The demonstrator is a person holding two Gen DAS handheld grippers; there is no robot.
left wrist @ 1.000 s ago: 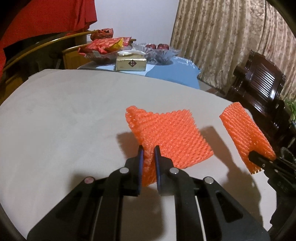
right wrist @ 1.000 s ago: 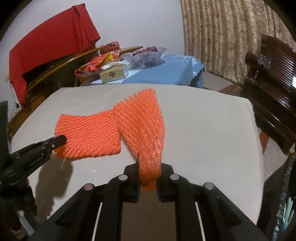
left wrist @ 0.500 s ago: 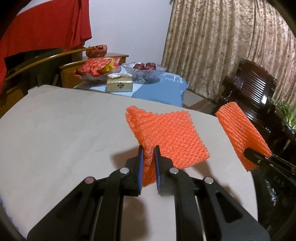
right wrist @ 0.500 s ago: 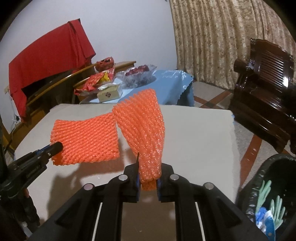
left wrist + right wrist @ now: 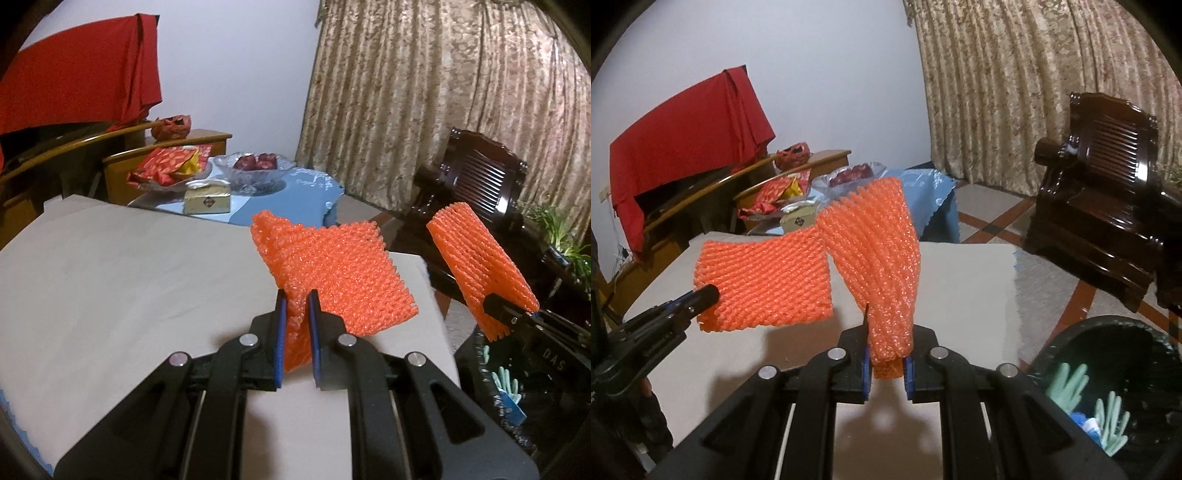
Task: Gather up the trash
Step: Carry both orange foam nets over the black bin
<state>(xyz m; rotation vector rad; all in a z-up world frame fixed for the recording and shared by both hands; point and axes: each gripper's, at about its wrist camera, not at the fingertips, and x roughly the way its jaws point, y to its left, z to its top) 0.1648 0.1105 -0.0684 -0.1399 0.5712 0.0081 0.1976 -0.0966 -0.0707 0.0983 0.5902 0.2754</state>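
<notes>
My left gripper (image 5: 297, 306) is shut on the corner of a flat orange foam net (image 5: 340, 273), which hangs in the air over the beige table (image 5: 122, 280). My right gripper (image 5: 886, 349) is shut on the end of a second orange foam net (image 5: 879, 251), a tube that sticks up and forward. Each view shows the other gripper too: the right gripper (image 5: 496, 308) with its tube net (image 5: 476, 254) at the right edge, the left gripper (image 5: 701, 297) with its flat net (image 5: 764, 280) at the left. A black bin (image 5: 1067, 347) holding green gloves and blue scraps stands at the lower right.
Beyond the table stands a low table with a blue cloth (image 5: 295, 188), a glass fruit bowl (image 5: 255, 170), a gold tissue box (image 5: 207, 199) and red snack bags (image 5: 166, 166). A dark wooden armchair (image 5: 1104, 206) and curtains fill the right. A red cloth (image 5: 687, 147) drapes over furniture at left.
Both grippers have risen off the table with their nets and swung to the right. The bin has come into view at the lower right.
</notes>
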